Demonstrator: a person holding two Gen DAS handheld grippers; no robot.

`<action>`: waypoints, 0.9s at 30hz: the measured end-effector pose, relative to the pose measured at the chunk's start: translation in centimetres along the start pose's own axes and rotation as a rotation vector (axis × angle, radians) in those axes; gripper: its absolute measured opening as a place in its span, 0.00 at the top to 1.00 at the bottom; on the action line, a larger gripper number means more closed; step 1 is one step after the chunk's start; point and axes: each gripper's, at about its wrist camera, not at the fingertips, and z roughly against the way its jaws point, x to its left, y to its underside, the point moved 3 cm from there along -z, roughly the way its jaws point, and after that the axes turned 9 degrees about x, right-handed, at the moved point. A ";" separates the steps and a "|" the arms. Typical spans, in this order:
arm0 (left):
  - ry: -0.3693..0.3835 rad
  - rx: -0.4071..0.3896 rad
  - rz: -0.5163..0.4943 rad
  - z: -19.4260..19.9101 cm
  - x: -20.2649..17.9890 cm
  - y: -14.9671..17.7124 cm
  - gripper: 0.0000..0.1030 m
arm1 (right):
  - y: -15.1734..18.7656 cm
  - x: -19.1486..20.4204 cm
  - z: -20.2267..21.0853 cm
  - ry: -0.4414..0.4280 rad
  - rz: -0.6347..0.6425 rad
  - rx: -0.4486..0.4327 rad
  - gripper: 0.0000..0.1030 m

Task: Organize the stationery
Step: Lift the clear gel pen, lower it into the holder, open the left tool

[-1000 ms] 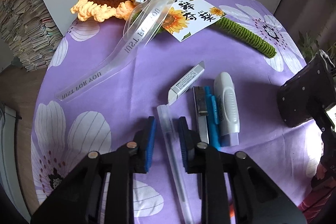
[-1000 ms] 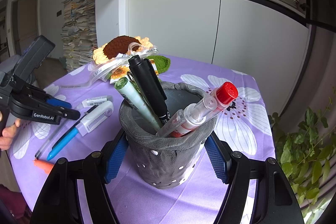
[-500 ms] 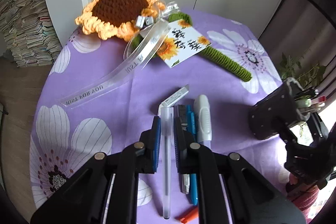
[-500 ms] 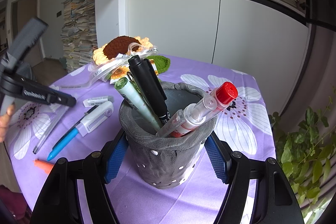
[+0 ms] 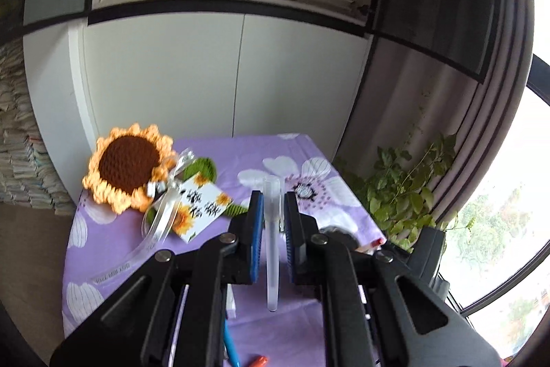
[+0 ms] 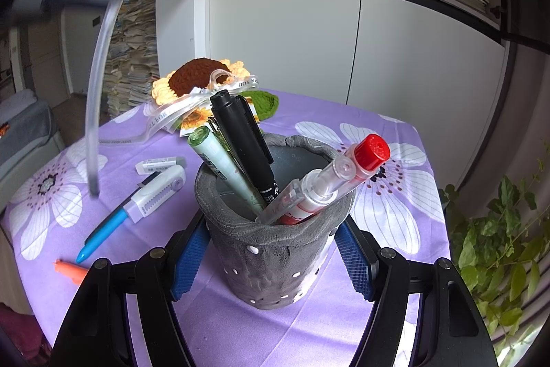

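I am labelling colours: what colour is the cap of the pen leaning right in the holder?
Red; the cap shows best in the right wrist view.

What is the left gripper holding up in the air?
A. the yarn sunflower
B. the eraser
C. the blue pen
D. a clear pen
D: the left gripper is shut on the clear pen, which hangs above the table in the right wrist view, while the blue pen lies on the cloth.

Between ribbed blue fingers [image 5: 257, 239], the clear pen [image 5: 271, 243] looks like frosted plastic. Between the right gripper's fingers, the grey pen holder [image 6: 271, 260] looks rough, matt, clay-like; beneath lies smooth purple tablecloth [image 6: 385, 112].
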 end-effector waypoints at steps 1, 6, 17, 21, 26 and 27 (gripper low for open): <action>0.002 -0.025 -0.013 0.2 -0.5 -0.7 0.90 | 0.0 0.0 0.0 0.000 0.000 0.000 0.30; -0.001 -0.112 -0.084 -0.8 -3.4 -3.0 0.90 | 0.0 0.0 0.0 -0.001 -0.001 0.000 0.30; 0.034 -0.054 -0.157 -5.4 -6.1 -2.3 0.90 | 0.0 0.1 0.0 -0.003 -0.003 0.000 0.30; 0.040 0.012 -0.160 -7.0 -6.2 -0.8 0.90 | 0.0 0.1 0.0 -0.002 -0.002 0.000 0.30; 0.036 0.059 -0.157 -7.8 -5.8 0.6 0.90 | 0.0 0.1 0.0 -0.002 -0.003 0.000 0.30; 0.038 0.070 -0.152 -8.0 -5.6 0.9 0.90 | 0.0 0.1 0.0 -0.002 -0.003 0.000 0.30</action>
